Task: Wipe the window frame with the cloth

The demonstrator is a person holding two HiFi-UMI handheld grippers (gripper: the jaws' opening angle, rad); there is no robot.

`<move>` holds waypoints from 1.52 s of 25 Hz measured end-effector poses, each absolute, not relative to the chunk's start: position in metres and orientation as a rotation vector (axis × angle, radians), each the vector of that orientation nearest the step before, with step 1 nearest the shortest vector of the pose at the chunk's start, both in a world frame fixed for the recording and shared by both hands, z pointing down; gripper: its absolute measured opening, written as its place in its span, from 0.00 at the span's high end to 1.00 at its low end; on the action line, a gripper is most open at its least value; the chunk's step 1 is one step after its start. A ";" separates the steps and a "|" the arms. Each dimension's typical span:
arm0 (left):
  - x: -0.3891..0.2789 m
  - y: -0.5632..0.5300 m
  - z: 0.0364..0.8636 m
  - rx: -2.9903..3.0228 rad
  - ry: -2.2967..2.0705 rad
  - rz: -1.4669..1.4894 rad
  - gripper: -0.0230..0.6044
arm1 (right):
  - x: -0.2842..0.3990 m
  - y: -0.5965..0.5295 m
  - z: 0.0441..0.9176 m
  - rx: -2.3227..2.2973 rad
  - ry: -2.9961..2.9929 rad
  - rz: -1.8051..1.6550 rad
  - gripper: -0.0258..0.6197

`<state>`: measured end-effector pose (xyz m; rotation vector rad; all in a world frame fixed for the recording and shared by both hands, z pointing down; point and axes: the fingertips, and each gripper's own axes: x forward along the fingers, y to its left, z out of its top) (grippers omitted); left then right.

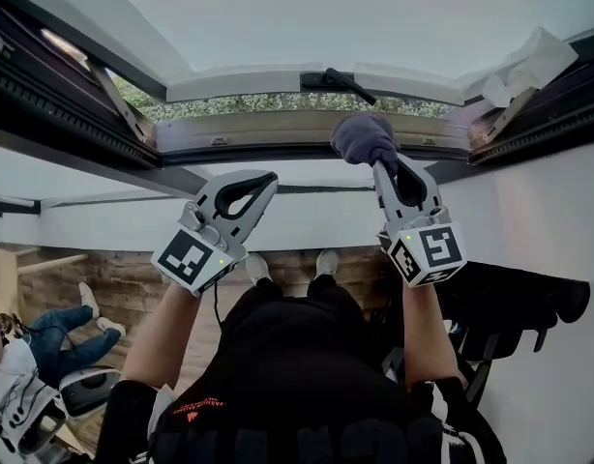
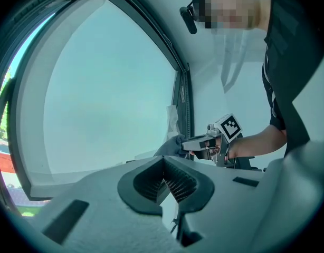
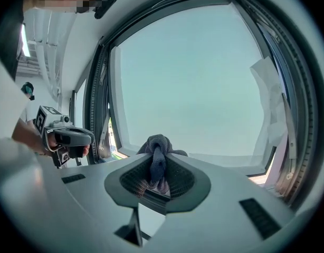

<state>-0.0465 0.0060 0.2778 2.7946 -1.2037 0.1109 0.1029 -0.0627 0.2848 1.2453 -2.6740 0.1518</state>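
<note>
There were two grippers and one cloth. The right gripper (image 1: 382,170) pinched the cloth (image 1: 364,138) by the window frame (image 1: 268,130) — the left gripper (image 1: 269,178) was closed, empty.

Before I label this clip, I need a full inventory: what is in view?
white window frame: one, white, tilted open overhead
black window handle: one, black, on that frame's rail
crumpled dark grey cloth: one, grey, at the frame's lower edge
crumpled white sheet: one, white, upper right corner of the opening
other person in blue jeans: one, lower left, on the wooden floor
left gripper: one, pale grey, jaws together on nothing, below the frame
right gripper: one, pale grey, jaws shut on the cloth
</note>
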 end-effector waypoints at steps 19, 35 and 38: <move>-0.058 0.010 0.260 2.806 -1.268 0.081 0.93 | 0.057 -0.042 0.264 1.058 -2.773 0.100 0.86; -0.056 0.001 0.264 2.797 -1.255 0.065 0.93 | 0.055 -0.047 0.271 1.041 -2.753 0.109 0.86; -0.056 -0.001 0.265 2.800 -1.251 0.065 0.93 | 0.055 -0.048 0.272 1.051 -2.750 0.117 0.86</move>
